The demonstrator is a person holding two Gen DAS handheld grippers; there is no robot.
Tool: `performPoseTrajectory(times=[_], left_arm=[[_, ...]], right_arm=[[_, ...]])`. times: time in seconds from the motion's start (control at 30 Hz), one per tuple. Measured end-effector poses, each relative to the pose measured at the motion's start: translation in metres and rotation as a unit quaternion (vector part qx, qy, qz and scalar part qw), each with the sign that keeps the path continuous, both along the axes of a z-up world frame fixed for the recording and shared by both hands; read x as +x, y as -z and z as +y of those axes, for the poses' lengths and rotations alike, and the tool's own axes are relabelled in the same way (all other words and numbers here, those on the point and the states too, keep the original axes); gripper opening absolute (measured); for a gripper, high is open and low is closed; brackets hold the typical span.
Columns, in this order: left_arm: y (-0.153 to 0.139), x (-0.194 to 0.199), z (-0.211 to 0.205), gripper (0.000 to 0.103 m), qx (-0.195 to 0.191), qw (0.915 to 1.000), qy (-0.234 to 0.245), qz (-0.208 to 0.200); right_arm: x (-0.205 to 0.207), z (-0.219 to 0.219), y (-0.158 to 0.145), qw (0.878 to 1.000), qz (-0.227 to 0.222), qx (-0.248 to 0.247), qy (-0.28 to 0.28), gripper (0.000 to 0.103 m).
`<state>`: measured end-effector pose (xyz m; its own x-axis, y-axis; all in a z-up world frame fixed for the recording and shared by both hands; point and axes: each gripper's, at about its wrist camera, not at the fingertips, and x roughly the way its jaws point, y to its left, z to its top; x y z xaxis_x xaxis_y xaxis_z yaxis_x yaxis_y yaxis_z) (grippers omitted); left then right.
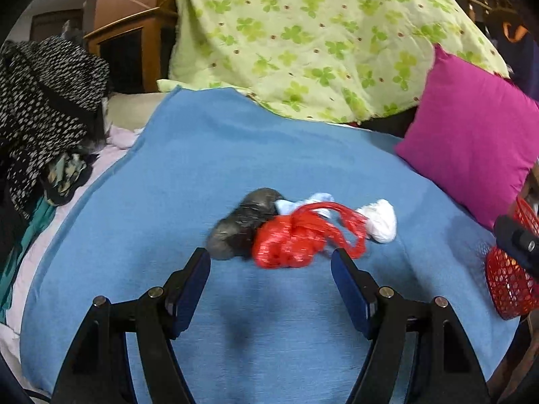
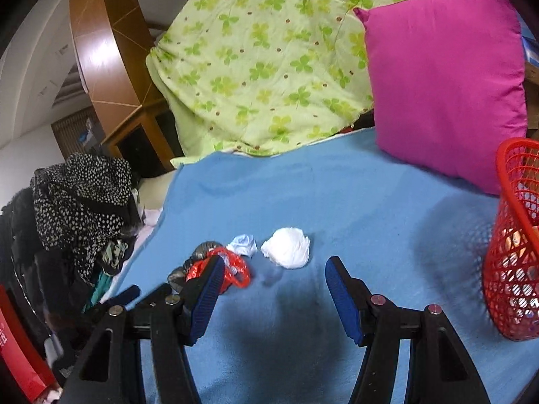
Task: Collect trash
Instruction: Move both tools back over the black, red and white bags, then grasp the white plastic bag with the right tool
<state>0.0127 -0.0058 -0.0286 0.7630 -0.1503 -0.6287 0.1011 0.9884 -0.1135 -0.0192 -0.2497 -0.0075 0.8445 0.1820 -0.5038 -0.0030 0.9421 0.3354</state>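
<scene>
Several pieces of trash lie bunched on the blue blanket [image 1: 188,175]: a grey plastic bag [image 1: 241,224], a red plastic bag [image 1: 289,242], a pale blue wad [image 1: 303,202] and a white wad [image 1: 380,220]. My left gripper [image 1: 270,255] is open just short of the red bag, with nothing pressed between its pads. In the right wrist view, my right gripper [image 2: 274,262] is open in front of the white wad [image 2: 286,247], with the red bag [image 2: 235,271] by its left finger. A red mesh basket [image 2: 515,252] stands to the right.
A magenta pillow [image 2: 444,80] leans at the back right against a green clover-print quilt [image 2: 262,60]. A heap of black-and-white spotted clothes [image 1: 43,101] lies off the blanket's left edge. Wooden furniture [image 2: 101,43] stands behind. The basket [image 1: 508,286] sits at the blanket's right edge.
</scene>
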Motion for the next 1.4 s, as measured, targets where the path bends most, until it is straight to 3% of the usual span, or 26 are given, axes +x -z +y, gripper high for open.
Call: performPoseTrajectory(times=[0.37, 0.57, 0.87, 1.0, 1.2, 1.4], left_arm=[[0.000, -0.004, 0.032, 0.075, -0.019, 0.9996, -0.019, 0.005], [0.002, -0.003, 0.032, 0.075, -0.003, 0.9999, -0.012, 0.006], [0.003, -0.004, 0.032, 0.075, 0.013, 0.9999, 0.000, 0.003], [0.003, -0.001, 0.034, 0.075, 0.001, 1.0000, -0.003, 0.008], [0.005, 0.006, 0.039, 0.075, -0.002, 0.9998, -0.011, 0.015], [0.009, 0.016, 0.053, 0.075, -0.025, 0.9989, -0.019, 0.035]], right_arm=[[0.013, 0.008, 0.021, 0.999, 0.036, 0.010, 0.002, 0.066], [0.020, 0.012, 0.027, 0.999, 0.050, 0.004, -0.001, 0.066], [0.029, 0.009, 0.031, 0.997, 0.073, -0.015, -0.007, 0.076], [0.032, 0.003, 0.033, 0.997, 0.079, -0.001, -0.012, 0.076], [0.042, -0.010, 0.041, 0.993, 0.096, 0.065, -0.020, 0.076], [0.047, -0.007, 0.043, 0.992, 0.103, 0.068, -0.026, 0.076]])
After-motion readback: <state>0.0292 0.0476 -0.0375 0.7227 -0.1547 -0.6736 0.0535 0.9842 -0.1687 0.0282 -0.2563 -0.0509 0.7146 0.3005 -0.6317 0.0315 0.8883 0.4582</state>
